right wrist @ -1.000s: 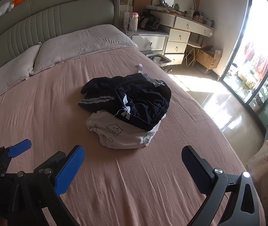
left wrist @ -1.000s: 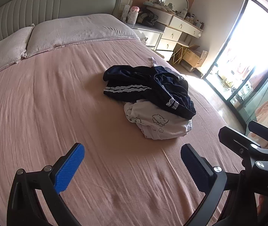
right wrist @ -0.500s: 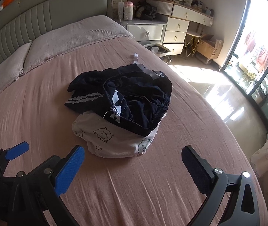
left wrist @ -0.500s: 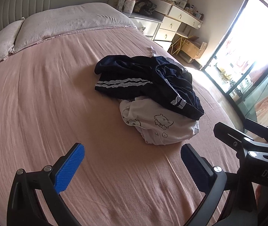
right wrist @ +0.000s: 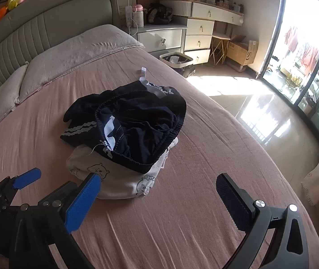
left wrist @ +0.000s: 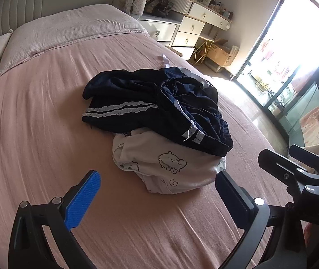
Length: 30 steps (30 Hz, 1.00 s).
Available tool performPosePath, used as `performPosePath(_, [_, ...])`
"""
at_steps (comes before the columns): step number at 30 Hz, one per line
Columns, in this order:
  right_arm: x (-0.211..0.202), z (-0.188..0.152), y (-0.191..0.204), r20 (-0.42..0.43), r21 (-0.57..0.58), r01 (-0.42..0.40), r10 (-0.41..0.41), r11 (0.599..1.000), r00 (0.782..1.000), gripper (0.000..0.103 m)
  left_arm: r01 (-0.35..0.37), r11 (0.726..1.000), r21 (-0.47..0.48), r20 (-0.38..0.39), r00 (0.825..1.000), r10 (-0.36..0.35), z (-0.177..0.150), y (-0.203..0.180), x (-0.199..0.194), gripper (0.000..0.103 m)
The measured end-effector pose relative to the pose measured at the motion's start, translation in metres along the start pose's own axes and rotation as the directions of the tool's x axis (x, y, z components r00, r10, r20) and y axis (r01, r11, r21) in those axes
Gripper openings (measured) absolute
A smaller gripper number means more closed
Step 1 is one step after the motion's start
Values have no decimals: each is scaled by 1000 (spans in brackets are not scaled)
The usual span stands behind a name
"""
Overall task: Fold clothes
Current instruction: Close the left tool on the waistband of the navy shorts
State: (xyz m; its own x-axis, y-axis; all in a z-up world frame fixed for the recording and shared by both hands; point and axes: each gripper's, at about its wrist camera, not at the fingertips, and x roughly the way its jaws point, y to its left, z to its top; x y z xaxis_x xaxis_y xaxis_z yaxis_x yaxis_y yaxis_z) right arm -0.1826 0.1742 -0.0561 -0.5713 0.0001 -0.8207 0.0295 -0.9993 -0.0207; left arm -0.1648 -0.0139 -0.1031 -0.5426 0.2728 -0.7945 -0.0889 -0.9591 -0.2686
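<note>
Bed (left wrist: 36, 139) first, clothes mid-mattress — dark shorts (left wrist: 159, 109) heaped on a white bear-print garment (left wrist: 170, 168), nothing folded yet. Left gripper (left wrist: 157, 192) and right gripper (right wrist: 159, 192) hover near — both spread wide, empty.

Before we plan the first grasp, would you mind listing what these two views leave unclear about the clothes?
- White bear-print garment: what kind of garment it is; the navy shorts cover its far part in both views.
- Navy pile: one garment or two; bunched folds hide this in both.
- White strip behind the pile: loose or attached; its lower end is hidden in the right wrist view.
</note>
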Motion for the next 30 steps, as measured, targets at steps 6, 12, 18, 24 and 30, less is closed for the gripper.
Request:
performPosePath(6, [-3, -10, -30, -14, 44, 14, -13, 999, 1000, 103, -11, 997, -81, 1, 1000, 11, 23, 2, 17, 103])
performPosePath(12, [7, -9, -45, -16, 75, 16, -15, 997, 1000, 103, 37, 997, -71, 41, 999, -34, 43, -7, 30, 103])
performPosePath(18, [17, -5, -43, 6, 42, 4, -5, 999, 1000, 103, 79, 996, -42, 81, 994, -75, 60, -17, 41, 103])
performPosePath(24, [18, -8, -42, -8, -2, 9, -9, 1000, 1000, 103, 46, 993, -112, -11, 999, -48, 59, -8, 71, 103])
performPosePath(30, [27, 4, -52, 37, 21, -13, 12, 1000, 999, 103, 66, 985, -157, -41, 996, -73, 48, 1, 88, 103])
